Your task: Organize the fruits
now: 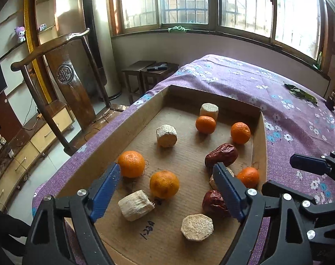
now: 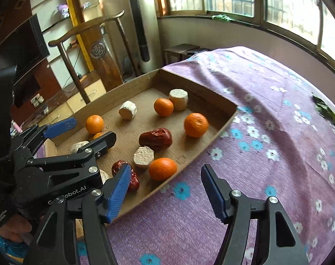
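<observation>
Box [image 1: 260, 132] on purple-clothed table [image 1: 300, 114] held 5 oranges [image 1: 164, 184], 2 dates [image 1: 221, 154], 5 pale chunks [image 1: 166, 136], scattered, unsorted. Left gripper [image 1: 165, 190] over box, jaws wide, empty. Right gripper [image 2: 165, 195] beside box, jaws wide, empty.

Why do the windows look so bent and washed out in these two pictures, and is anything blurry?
In the left wrist view the fisheye lens bows the window frames, daylight bleaches the panes, and the cardboard tray with its oranges stays sharp. In the right wrist view the purple floral cloth smears toward the right edge, the windows glare white, and the corners go black.
</observation>
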`<move>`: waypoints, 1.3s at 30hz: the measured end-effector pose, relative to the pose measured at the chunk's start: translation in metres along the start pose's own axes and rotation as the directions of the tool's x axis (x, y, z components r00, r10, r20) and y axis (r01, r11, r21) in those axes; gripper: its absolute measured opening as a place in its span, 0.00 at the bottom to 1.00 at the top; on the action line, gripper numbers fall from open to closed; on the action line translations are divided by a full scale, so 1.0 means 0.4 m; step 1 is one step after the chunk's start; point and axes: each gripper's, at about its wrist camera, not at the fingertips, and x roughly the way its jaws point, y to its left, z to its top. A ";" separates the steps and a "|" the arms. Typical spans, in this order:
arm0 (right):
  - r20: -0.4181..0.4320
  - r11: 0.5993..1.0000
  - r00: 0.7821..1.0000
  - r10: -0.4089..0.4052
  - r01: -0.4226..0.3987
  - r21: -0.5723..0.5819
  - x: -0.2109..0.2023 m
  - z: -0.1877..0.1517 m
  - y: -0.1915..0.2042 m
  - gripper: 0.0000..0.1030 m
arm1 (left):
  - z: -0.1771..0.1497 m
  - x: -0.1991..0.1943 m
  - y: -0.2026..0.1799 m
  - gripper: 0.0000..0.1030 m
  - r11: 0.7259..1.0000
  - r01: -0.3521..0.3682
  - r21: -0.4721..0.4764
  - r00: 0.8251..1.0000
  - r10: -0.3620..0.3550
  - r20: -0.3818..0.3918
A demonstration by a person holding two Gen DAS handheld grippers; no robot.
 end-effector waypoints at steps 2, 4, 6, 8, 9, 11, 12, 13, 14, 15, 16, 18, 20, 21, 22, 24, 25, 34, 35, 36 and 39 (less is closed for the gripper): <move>0.019 1.000 0.999 -0.026 0.025 0.017 -0.021 -0.014 -0.007 0.78 | -0.004 -0.021 -0.011 0.87 1.000 -0.004 0.010 1.000 0.004 0.022; 0.030 0.999 0.999 -0.045 0.045 0.026 -0.041 -0.028 -0.012 0.81 | -0.008 -0.045 -0.021 0.88 1.000 -0.002 0.019 0.999 0.002 0.048; 0.038 0.998 0.998 -0.043 0.041 0.038 -0.059 -0.041 -0.017 0.81 | -0.012 -0.065 -0.028 0.90 1.000 -0.010 0.024 0.997 0.009 0.071; 0.052 0.998 0.997 -0.052 0.050 0.048 -0.079 -0.052 -0.020 0.84 | -0.017 -0.082 -0.034 0.91 1.000 -0.014 0.023 0.996 0.012 0.088; 0.061 0.997 0.996 -0.057 0.054 0.052 -0.087 -0.056 -0.020 0.87 | -0.020 -0.090 -0.036 0.91 1.000 -0.013 0.022 0.996 0.011 0.094; 0.081 0.996 0.995 -0.066 0.061 0.059 -0.106 -0.065 -0.019 0.89 | -0.026 -0.105 -0.039 0.91 1.000 -0.009 0.019 0.995 0.007 0.104; 0.087 0.996 0.994 -0.068 0.062 0.062 -0.114 -0.069 -0.018 0.90 | -0.028 -0.111 -0.040 0.91 1.000 -0.005 0.019 0.994 0.003 0.109; 0.090 0.996 0.994 -0.069 0.063 0.062 -0.119 -0.072 -0.018 0.90 | -0.029 -0.117 -0.042 0.92 1.000 -0.003 0.020 0.994 0.001 0.114; 0.093 0.996 0.993 -0.072 0.067 0.059 -0.123 -0.074 -0.017 0.90 | -0.032 -0.124 -0.044 0.92 1.000 -0.006 0.023 0.993 0.003 0.119; 0.095 0.996 0.993 -0.074 0.069 0.057 -0.127 -0.078 -0.015 0.90 | -0.033 -0.128 -0.045 0.93 1.000 -0.007 0.025 0.992 0.004 0.122; 0.096 0.996 0.993 -0.073 0.068 0.055 -0.131 -0.079 -0.014 0.90 | -0.034 -0.133 -0.045 0.93 1.000 -0.006 0.025 0.992 0.002 0.125; 0.096 0.997 0.993 -0.070 0.065 0.052 -0.136 -0.079 -0.010 0.90 | -0.037 -0.141 -0.041 0.93 1.000 0.000 0.019 0.992 -0.003 0.126; 0.097 0.997 0.993 -0.065 0.061 0.053 -0.139 -0.081 -0.008 0.90 | -0.039 -0.150 -0.039 0.93 1.000 0.001 0.012 0.991 -0.003 0.131; 0.100 0.997 0.993 -0.063 0.058 0.052 -0.142 -0.083 -0.006 0.90 | -0.039 -0.154 -0.038 0.93 1.000 0.001 0.012 0.991 -0.002 0.134; 0.100 0.997 0.993 -0.061 0.056 0.050 -0.143 -0.083 -0.006 0.90 | -0.040 -0.156 -0.038 0.93 1.000 -0.001 0.012 0.991 0.000 0.136; 0.100 0.997 0.993 -0.063 0.059 0.047 -0.144 -0.085 -0.004 0.90 | -0.041 -0.159 -0.039 0.93 1.000 -0.006 0.013 0.990 0.004 0.138; 0.101 0.997 0.993 -0.063 0.059 0.046 -0.144 -0.086 -0.003 0.90 | -0.042 -0.160 -0.038 0.93 1.000 -0.007 0.011 0.990 0.005 0.139; 0.093 0.997 0.994 -0.065 0.062 0.036 -0.148 -0.088 0.004 0.90 | -0.045 -0.162 -0.036 0.93 1.000 -0.009 0.012 0.990 0.008 0.140; 0.092 0.998 0.994 -0.065 0.062 0.033 -0.149 -0.088 0.005 0.90 | -0.048 -0.166 -0.035 0.93 1.000 -0.010 0.011 0.990 0.009 0.141; 0.091 0.998 0.994 -0.065 0.063 0.031 -0.148 -0.089 0.006 0.90 | -0.049 -0.167 -0.034 0.93 1.000 -0.012 0.010 0.990 0.010 0.143; 0.089 0.998 0.994 -0.063 0.061 0.026 -0.148 -0.090 0.008 0.90 | -0.050 -0.166 -0.031 0.93 1.000 -0.015 0.007 0.990 0.014 0.139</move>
